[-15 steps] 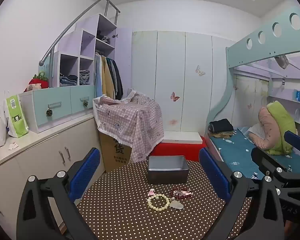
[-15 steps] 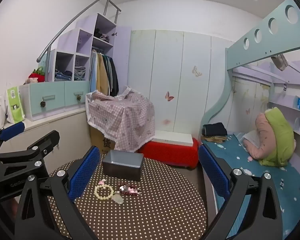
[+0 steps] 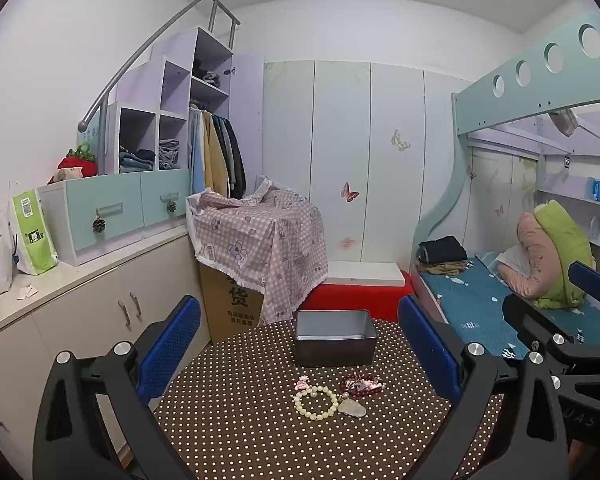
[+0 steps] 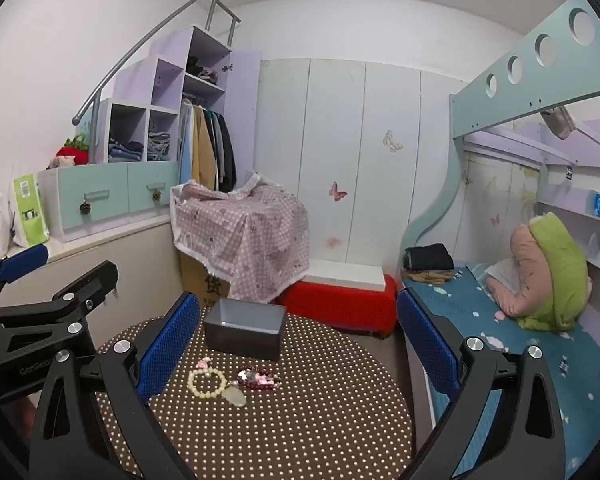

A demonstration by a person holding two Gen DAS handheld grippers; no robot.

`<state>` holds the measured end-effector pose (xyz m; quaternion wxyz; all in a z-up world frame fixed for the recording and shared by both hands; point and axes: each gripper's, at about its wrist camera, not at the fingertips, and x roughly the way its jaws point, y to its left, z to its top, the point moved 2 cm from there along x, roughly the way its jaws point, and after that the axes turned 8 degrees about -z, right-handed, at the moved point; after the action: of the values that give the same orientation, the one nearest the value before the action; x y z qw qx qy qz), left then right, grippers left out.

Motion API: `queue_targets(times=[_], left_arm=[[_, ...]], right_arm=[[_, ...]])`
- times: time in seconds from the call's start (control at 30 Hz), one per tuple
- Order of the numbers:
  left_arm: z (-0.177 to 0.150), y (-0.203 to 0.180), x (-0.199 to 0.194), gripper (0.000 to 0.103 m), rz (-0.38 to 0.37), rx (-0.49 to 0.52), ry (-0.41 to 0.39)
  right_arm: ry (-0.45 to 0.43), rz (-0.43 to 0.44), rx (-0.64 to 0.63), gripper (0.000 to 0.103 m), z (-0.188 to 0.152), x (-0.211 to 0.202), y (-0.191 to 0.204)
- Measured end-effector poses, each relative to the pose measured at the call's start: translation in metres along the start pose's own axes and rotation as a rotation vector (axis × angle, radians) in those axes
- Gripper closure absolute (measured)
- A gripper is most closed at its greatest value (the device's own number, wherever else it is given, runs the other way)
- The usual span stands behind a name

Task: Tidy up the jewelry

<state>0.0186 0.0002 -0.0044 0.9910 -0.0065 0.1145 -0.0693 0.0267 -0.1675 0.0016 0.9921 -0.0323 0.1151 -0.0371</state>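
Observation:
A cream bead bracelet (image 3: pixel 316 402) lies on the round brown polka-dot table (image 3: pixel 240 420), with a small pink clip (image 3: pixel 302 382), a dark red beaded piece (image 3: pixel 360 385) and a pale pendant (image 3: pixel 352 408) beside it. An open grey metal box (image 3: pixel 334 338) stands just behind them. My left gripper (image 3: pixel 300 354) is open and empty above the table's near side. My right gripper (image 4: pixel 298 354) is open and empty; the bracelet (image 4: pixel 207 382), red piece (image 4: pixel 258 378) and box (image 4: pixel 244 334) lie to its lower left.
A cardboard box under a pink checked cloth (image 3: pixel 256 240) stands behind the table. White cabinets (image 3: pixel 80 312) run along the left. A bed with a blue sheet (image 3: pixel 500 312) is on the right. A red bench (image 4: pixel 340 304) sits at the far wall.

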Motion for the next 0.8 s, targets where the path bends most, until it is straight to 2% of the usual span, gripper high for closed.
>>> queue_targets(times=[0.43, 0.73, 0.8], left_arm=[[0.0, 0.003, 0.002, 0.007, 0.005, 0.003, 0.001], [-0.001, 0.009, -0.012, 0.007, 0.011, 0.009, 0.001], [0.001, -0.001, -0.004, 0.007, 0.01, 0.013, 0.004]], right_arm=[[-0.003, -0.001, 0.002, 0.008, -0.001, 0.0, -0.003], [-0.001, -0.001, 0.003, 0.008, -0.004, 0.0, -0.006], [-0.001, -0.001, 0.003, 0.008, -0.004, 0.0, -0.006]])
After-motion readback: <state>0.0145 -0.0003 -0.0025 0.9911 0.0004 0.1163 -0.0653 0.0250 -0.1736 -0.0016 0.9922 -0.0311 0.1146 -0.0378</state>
